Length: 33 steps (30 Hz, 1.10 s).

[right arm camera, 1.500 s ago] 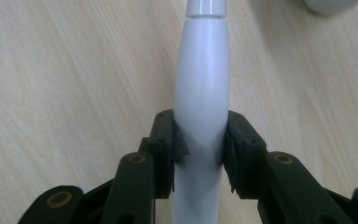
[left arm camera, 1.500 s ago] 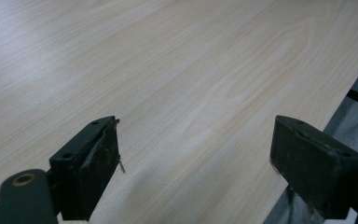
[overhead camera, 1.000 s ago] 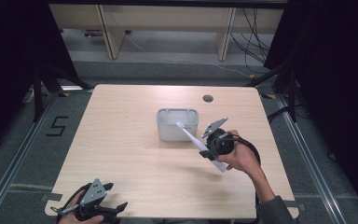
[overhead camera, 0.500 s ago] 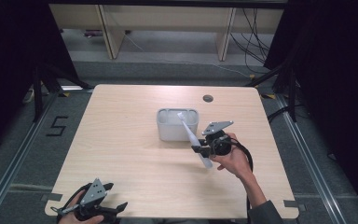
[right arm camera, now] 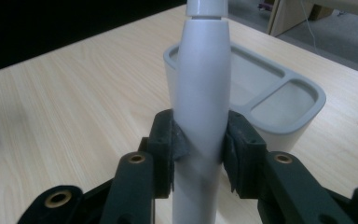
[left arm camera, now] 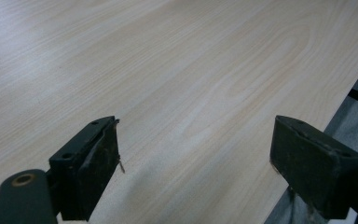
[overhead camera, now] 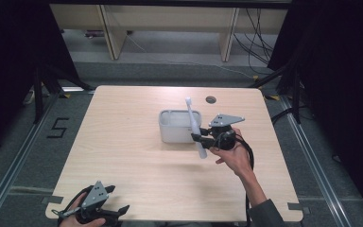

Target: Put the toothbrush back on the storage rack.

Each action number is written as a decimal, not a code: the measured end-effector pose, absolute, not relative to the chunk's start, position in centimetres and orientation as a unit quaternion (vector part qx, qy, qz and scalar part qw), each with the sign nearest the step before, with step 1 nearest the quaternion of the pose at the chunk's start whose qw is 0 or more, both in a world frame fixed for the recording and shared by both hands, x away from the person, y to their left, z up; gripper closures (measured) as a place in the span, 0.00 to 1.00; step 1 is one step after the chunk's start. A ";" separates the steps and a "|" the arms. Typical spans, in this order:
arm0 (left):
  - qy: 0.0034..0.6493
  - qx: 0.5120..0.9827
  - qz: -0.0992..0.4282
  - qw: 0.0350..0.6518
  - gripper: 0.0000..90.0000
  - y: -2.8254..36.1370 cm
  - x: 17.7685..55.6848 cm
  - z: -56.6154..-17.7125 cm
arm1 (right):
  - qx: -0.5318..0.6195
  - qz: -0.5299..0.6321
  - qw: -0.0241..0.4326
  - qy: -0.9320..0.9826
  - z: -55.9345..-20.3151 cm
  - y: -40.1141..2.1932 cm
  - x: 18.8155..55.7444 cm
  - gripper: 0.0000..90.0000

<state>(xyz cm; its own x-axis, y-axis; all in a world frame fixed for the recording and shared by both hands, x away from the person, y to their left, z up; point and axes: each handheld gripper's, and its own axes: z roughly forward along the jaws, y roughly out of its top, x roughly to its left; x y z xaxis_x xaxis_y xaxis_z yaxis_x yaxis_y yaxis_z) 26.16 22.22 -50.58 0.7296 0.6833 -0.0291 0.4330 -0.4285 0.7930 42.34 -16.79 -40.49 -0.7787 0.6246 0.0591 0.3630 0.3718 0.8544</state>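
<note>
A white electric toothbrush (overhead camera: 194, 128) (right arm camera: 200, 107) stands nearly upright, head up, in my right gripper (overhead camera: 200, 138) (right arm camera: 199, 142), whose jaws are shut on its thick handle. It hangs just right of a grey holder (overhead camera: 176, 124) (right arm camera: 279, 100) with divided compartments at the table's middle. In the right gripper view the holder sits right behind the handle. My left gripper (overhead camera: 111, 216) (left arm camera: 196, 163) rests low at the table's near left corner, jaws wide open over bare wood, nothing between them.
The light wooden table (overhead camera: 123, 142) has a small round hole (overhead camera: 211, 100) near its far edge. Its near edge (left arm camera: 317, 126) runs close beside the left gripper. Shelving and cables stand on the floor beyond the table.
The right hand has swung the toothbrush from a slant up to nearly vertical and shifted slightly. The left gripper has not moved.
</note>
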 end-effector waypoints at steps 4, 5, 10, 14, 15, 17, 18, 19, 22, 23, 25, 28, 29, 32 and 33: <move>0.334 0.831 0.151 0.418 0.16 22.3 26.2 -50.6 | 0.297 0.487 0.149 0.808 -39.9 -16.4 42.8 0.74; 0.330 0.836 0.156 0.411 0.17 22.4 26.3 -50.5 | 0.306 0.494 0.146 0.801 -39.8 -16.1 42.9 0.74; 0.339 0.828 0.149 0.422 0.16 22.2 26.2 -50.6 | 0.311 0.503 0.149 0.793 -39.1 -15.5 43.1 0.74; 0.334 0.832 0.155 0.414 0.16 22.3 26.2 -50.6 | 0.307 0.515 0.156 0.785 -38.3 -14.7 43.6 0.74; 0.337 0.828 0.155 0.419 0.17 22.2 26.2 -50.6 | 0.310 0.515 0.155 0.784 -38.2 -14.6 43.7 0.74; 0.337 0.828 0.153 0.420 0.16 22.2 26.2 -50.6 | 0.314 0.525 0.148 0.777 -38.0 -14.3 44.0 0.74; 0.337 0.829 0.154 0.420 0.16 22.2 26.2 -50.6 | 0.314 0.525 0.148 0.777 -38.0 -14.3 44.0 0.74; 0.337 0.828 0.155 0.420 0.17 22.2 26.2 -50.6 | 0.312 0.521 0.154 0.779 -37.8 -14.3 44.2 0.74; 0.337 0.829 0.155 0.419 0.16 22.3 26.2 -50.6 | 0.318 0.526 0.154 0.773 -37.4 -13.9 44.5 0.74; 0.332 0.833 0.156 0.414 0.16 22.4 26.2 -50.5 | 0.310 0.531 0.153 0.773 -37.3 -13.8 44.7 0.74; 0.332 0.833 0.154 0.415 0.16 22.3 26.2 -50.5 | 0.316 0.533 0.155 0.769 -37.0 -13.4 45.0 0.74; 0.332 0.833 0.154 0.415 0.16 22.3 26.2 -50.5 | 0.312 0.535 0.162 0.768 -36.6 -13.2 45.3 0.74; 0.334 0.831 0.156 0.415 0.16 22.3 26.2 -50.5 | 0.315 0.538 0.156 0.766 -36.5 -13.1 45.4 0.74; 0.332 0.833 0.154 0.414 0.16 22.3 26.2 -50.5 | 0.318 0.543 0.158 0.761 -36.2 -12.9 45.7 0.74; 0.333 0.833 0.156 0.414 0.16 22.3 26.2 -50.6 | 0.318 0.545 0.161 0.759 -35.9 -12.7 45.9 0.74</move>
<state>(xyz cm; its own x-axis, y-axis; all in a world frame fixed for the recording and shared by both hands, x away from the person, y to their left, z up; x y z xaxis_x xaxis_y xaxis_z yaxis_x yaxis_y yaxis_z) 26.20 22.33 -50.55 0.7300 0.6832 -0.0159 0.4248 -0.4354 0.7937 45.91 -12.69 -35.88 -0.7455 0.6585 0.1026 0.3073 0.2030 0.9297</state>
